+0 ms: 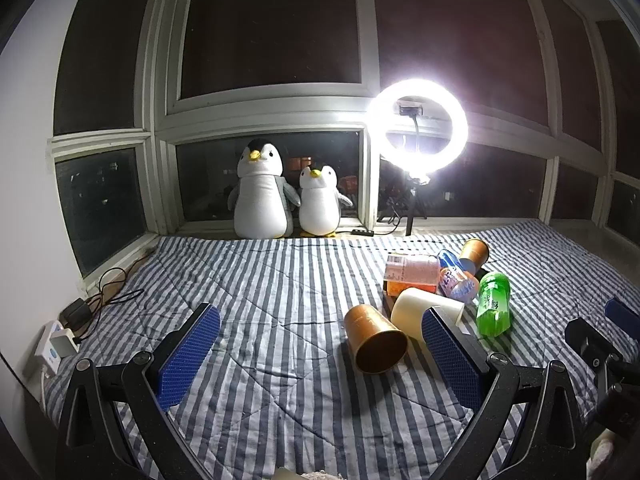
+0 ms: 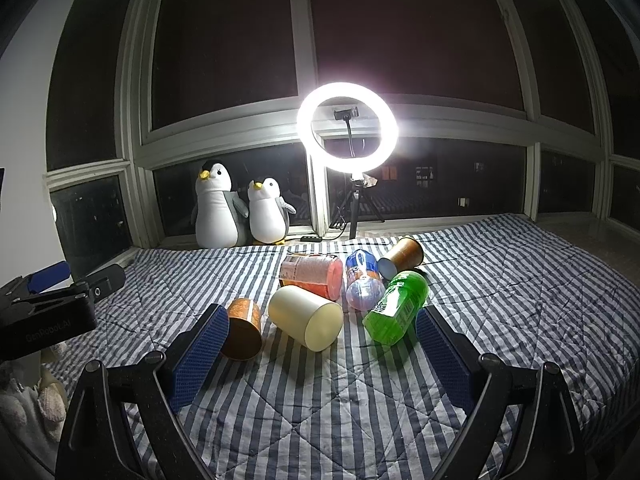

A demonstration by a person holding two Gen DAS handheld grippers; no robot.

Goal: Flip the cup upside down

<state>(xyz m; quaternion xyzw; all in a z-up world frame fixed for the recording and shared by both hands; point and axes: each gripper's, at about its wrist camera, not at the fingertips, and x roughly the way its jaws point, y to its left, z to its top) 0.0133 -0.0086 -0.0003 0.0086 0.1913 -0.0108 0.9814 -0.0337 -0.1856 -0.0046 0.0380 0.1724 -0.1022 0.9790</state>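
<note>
Right wrist view showed the right gripper (image 2: pixel 320 344) spread and empty above the striped quilt (image 2: pixel 320 420). A cream cup (image 2: pixel 306 318) lay on its side just ahead, among bottles. Grasping appeared not yet begun; next, closing around its body.

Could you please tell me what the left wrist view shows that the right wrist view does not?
Only the left wrist view shows the charger and cables by the wall and the near copper cup's open mouth. Only the right wrist view shows the cream cup's flat end. Both show the two penguins, ring light, green bottle and striped quilt.
</note>
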